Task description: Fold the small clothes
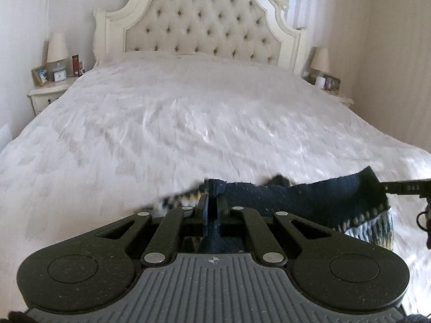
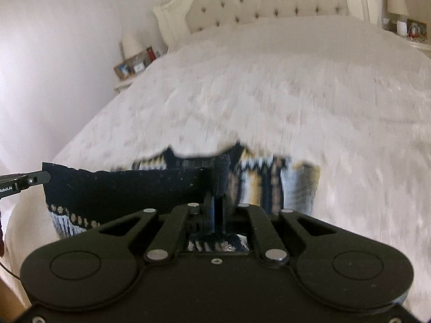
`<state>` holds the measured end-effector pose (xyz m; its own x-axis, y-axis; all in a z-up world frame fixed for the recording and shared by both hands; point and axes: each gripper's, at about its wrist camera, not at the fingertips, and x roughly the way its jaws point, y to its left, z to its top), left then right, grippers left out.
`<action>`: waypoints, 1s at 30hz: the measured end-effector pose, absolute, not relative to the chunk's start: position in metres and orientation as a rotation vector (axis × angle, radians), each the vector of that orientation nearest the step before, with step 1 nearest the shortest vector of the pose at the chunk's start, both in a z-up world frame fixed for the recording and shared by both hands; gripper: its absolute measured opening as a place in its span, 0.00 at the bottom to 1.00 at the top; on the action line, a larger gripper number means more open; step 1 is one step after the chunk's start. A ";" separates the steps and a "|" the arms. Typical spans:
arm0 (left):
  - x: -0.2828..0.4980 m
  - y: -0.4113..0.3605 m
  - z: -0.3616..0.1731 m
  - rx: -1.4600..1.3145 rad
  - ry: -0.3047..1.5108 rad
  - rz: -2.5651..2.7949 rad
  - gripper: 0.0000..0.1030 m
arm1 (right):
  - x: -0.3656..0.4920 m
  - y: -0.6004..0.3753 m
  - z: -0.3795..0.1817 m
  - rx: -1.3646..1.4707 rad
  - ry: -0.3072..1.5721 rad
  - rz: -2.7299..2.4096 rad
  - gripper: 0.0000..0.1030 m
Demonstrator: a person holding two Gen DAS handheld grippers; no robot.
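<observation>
We are gripping a dark patterned knit garment (image 1: pixel 296 199) with both tongs, left tongs (image 1: pixel 212 204) and right tongs (image 2: pixel 215 207) clamped on its edge, above the near end of the bed (image 1: pixel 161 123). Blur is hiding its pattern and shape.

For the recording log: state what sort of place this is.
A bedroom in a home, most likely. A bed under a white cover has a tufted headboard, and a nightstand carries a lamp and a picture frame.
</observation>
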<state>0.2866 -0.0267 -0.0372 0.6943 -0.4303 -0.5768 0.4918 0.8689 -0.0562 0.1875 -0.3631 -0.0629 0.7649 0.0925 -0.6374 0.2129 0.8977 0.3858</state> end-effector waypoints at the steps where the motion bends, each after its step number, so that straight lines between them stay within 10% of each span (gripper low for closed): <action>1: 0.300 -0.032 -0.039 0.105 0.616 -0.513 0.05 | 0.200 -0.369 -0.064 0.467 0.699 -0.075 0.11; 15: 0.445 -0.070 -0.138 0.138 0.897 -0.339 0.06 | 0.328 -0.403 -0.158 0.410 0.921 -0.152 0.13; 19: 0.459 -0.055 -0.152 0.116 0.957 -0.267 0.07 | 0.330 -0.409 -0.177 0.419 0.963 -0.190 0.23; 23: 0.451 -0.047 -0.145 0.129 0.957 -0.252 0.30 | 0.324 -0.414 -0.179 0.418 0.954 -0.224 0.66; 30: 0.406 -0.055 -0.122 0.104 0.973 -0.348 0.47 | 0.290 -0.414 -0.151 0.483 0.877 -0.240 0.75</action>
<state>0.4061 -0.0554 -0.1221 0.5122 -0.2427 -0.8238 0.3352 0.9397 -0.0683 0.2903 -0.4143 -0.1510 0.6219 -0.0063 -0.7831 0.3938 0.8668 0.3059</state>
